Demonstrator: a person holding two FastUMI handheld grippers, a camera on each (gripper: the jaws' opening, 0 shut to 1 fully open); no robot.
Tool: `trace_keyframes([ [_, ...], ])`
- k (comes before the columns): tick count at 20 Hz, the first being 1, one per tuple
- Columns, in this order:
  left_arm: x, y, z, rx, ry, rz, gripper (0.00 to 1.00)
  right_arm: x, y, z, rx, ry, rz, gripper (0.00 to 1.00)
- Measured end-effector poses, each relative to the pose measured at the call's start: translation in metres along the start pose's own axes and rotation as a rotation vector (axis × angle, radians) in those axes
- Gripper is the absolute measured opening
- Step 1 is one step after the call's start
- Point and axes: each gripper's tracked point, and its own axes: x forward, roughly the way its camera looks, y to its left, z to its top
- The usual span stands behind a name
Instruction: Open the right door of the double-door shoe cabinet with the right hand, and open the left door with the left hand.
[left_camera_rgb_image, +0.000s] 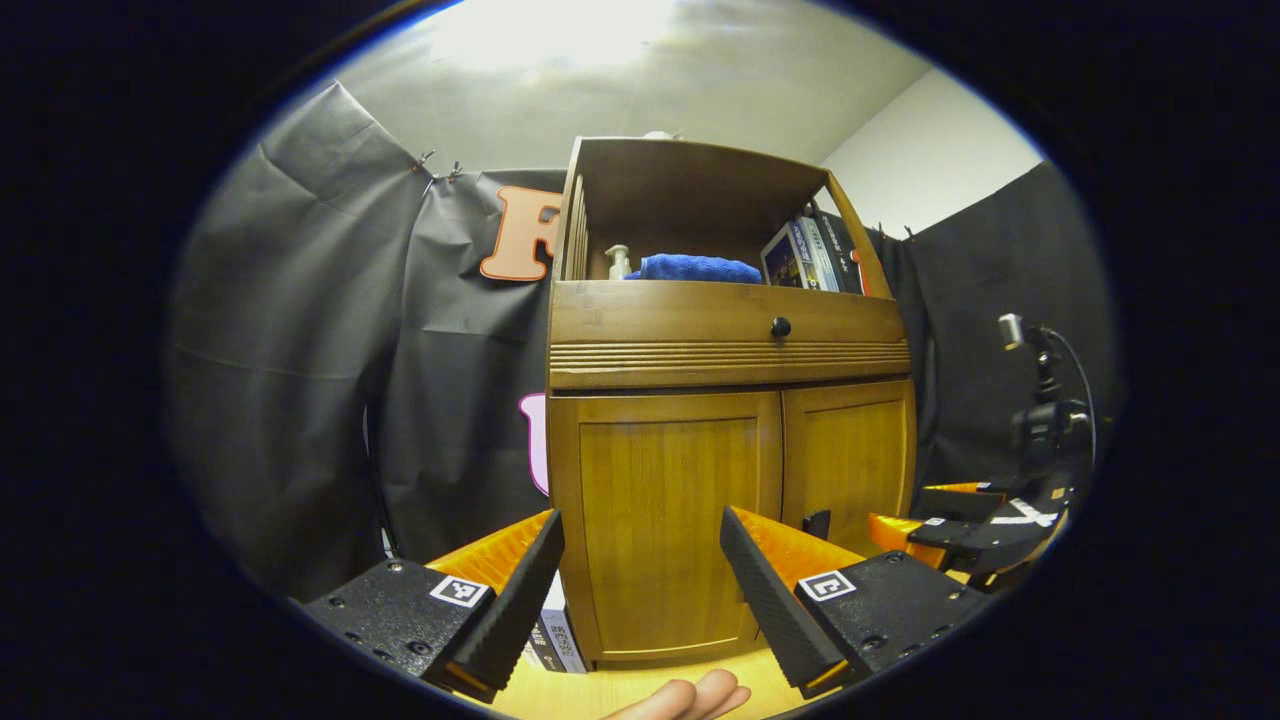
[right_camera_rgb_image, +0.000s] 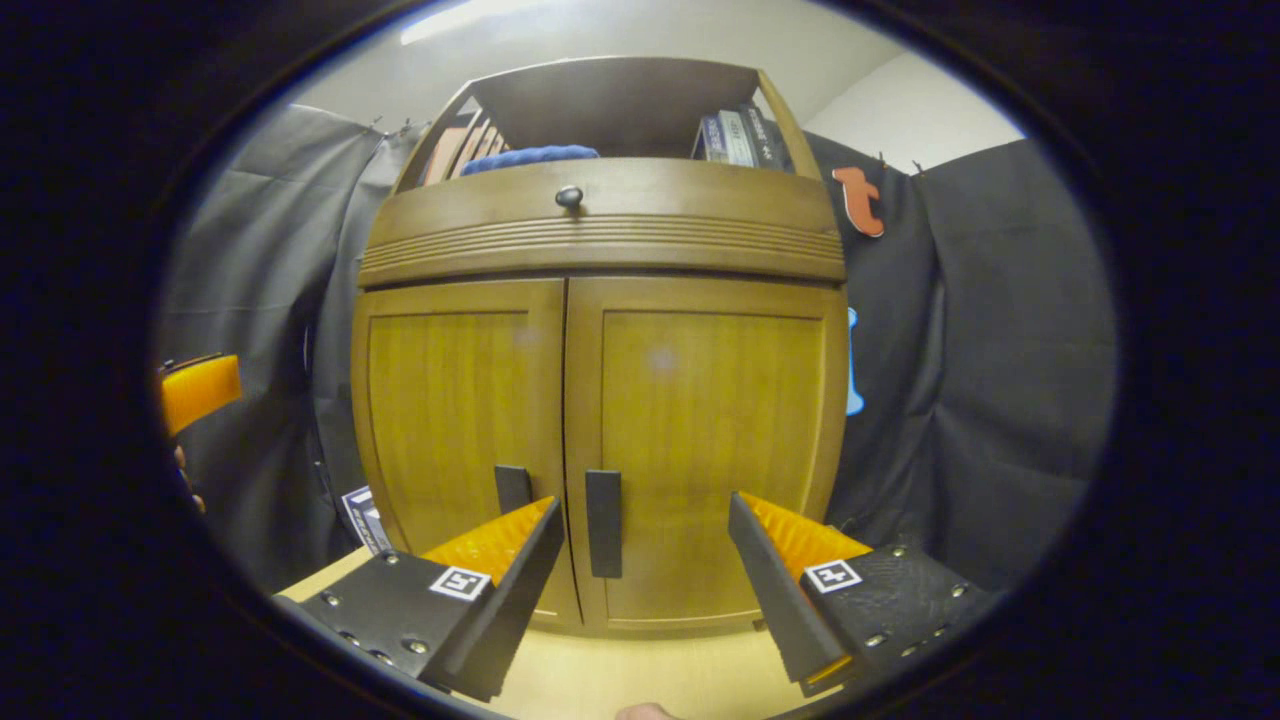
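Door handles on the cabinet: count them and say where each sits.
2. The left door handle and the right door handle stand upright on either side of the centre seam, low on the closed doors. The drawer knob above isn't counted.

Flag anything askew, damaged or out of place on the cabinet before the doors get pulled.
Nothing stands out. The left door and right door sit shut and flush, and the blue cloth and books rest tidily on the open shelf.

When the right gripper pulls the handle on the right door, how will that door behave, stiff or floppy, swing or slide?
The right door looks like a rigid wooden panel, so it probably won't flex. It likely swings on its outer edge, since the handle sits by the centre seam. The slim vertical handle may slip unless the open right gripper closes squarely on it.
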Motion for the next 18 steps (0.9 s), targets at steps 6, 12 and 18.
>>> trace_keyframes([
  [6, -0.003, -0.001, -0.001, -0.009, -0.003, -0.015, 0.99, 0.047, -0.002, -0.025, 0.081, 0.018, 0.016, 0.99],
  [12, -0.022, -0.002, 0.002, -0.016, -0.025, -0.024, 0.98, 0.079, 0.01, -0.041, 0.159, 0.055, 0.101, 1.0],
  [18, -0.024, 0.001, -0.007, -0.02, -0.015, -0.024, 0.99, 0.112, 0.028, -0.056, 0.093, 0.091, 0.105, 0.92],
])
